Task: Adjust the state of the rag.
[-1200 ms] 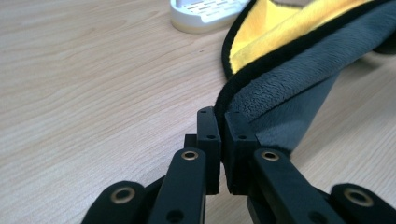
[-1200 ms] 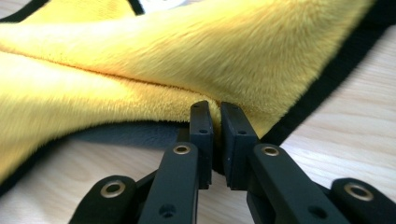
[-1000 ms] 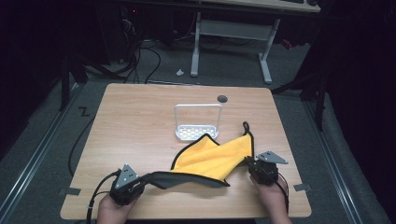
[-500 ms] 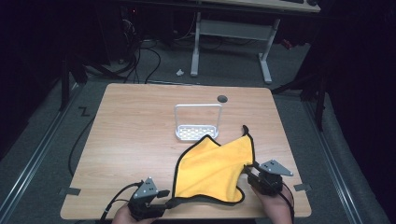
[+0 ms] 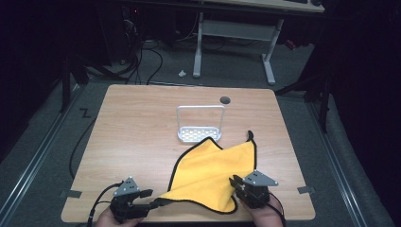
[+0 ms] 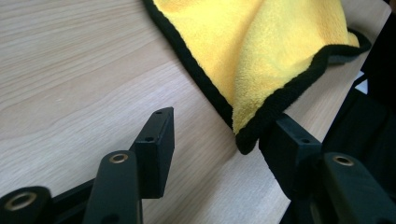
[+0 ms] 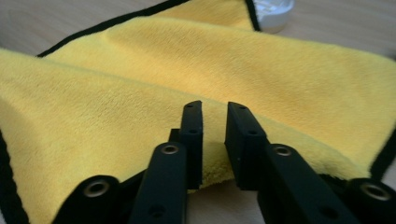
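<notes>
— Cloth (image 5: 210, 170) first: where is it, and how far along does the folding look to you?

— It lies on the near half of the table (image 5: 142, 123), yellow with a black border, its far corner just lapping the foot of the small white rack (image 5: 200, 124). I'd say the fold is barely half made. One layer is doubled over, with a ridge running across the middle, but the edges don't line up, and a little black loop pokes out on the far right side. Squaring the corners and pressing it flat looks like what is left.

— And the two tools?

— The left gripper (image 6: 217, 135) is at the near-left corner of the cloth. Its jaws stand wide apart; the black-hemmed corner hangs against the inside of one jaw, and the other jaw is well clear of it over bare wood. So nothing is pinched there. I'd judge it is either just letting go or about to take that corner.

— The right one?

— The right gripper (image 7: 214, 140) is at the near-right edge. Its jaws are drawn close, with a narrow gap, and a raised fold of the yellow pile sits in that gap, so it looks clamped on the cloth.

— Anything in the way?

— No, only the rack, and it stands beyond the fold.
</notes>
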Available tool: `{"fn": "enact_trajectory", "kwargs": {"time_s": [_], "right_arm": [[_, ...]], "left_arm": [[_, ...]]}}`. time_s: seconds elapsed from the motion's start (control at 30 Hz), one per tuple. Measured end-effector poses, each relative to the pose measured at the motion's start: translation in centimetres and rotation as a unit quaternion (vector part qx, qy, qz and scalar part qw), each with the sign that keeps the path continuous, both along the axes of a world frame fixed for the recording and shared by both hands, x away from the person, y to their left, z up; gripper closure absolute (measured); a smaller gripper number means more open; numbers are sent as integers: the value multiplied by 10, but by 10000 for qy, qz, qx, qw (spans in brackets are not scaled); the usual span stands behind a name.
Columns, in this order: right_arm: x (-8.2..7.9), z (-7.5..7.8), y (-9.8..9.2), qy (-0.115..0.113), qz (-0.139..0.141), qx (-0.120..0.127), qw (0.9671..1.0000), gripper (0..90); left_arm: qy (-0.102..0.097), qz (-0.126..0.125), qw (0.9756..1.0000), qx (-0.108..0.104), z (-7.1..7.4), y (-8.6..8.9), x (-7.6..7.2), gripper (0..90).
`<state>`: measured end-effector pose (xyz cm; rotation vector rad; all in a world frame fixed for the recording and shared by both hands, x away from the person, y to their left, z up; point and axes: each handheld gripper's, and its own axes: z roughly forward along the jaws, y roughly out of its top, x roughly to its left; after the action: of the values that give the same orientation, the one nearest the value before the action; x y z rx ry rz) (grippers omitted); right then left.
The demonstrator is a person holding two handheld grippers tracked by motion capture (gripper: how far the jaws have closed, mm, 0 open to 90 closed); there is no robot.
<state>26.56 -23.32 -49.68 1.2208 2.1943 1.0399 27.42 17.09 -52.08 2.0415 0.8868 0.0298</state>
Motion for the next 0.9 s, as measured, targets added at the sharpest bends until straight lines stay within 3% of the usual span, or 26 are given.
{"fn": "enact_trajectory", "kwargs": {"time_s": [0.1,0.17,0.23,0.33,0.47,0.6,0.8,0.9], "right_arm": [[4,-13,10,393,292,-252,9985,900],[6,-21,12,522,323,-478,9970,900],[9,-21,3,560,186,-377,9975,900],[14,-21,-20,526,-192,-472,9973,900],[23,-21,-51,516,-781,-464,9945,900],[26,-23,-60,542,-862,-365,9941,895],[25,-23,-53,469,-803,-648,9936,889],[24,-23,-56,484,-810,-513,9942,888]], "left_arm": [[10,80,9999,-69,0,7,2,450],[11,118,9999,-52,0,10,3,450],[-5,139,9999,-62,1,13,4,449],[-19,227,9997,-77,0,17,8,478],[47,390,9990,-206,-2,13,27,525],[-43,314,9992,-254,-2,-19,48,577],[-267,-25,9995,-167,2,-91,86,614],[-330,-43,9994,-64,3,-120,103,677]]}}
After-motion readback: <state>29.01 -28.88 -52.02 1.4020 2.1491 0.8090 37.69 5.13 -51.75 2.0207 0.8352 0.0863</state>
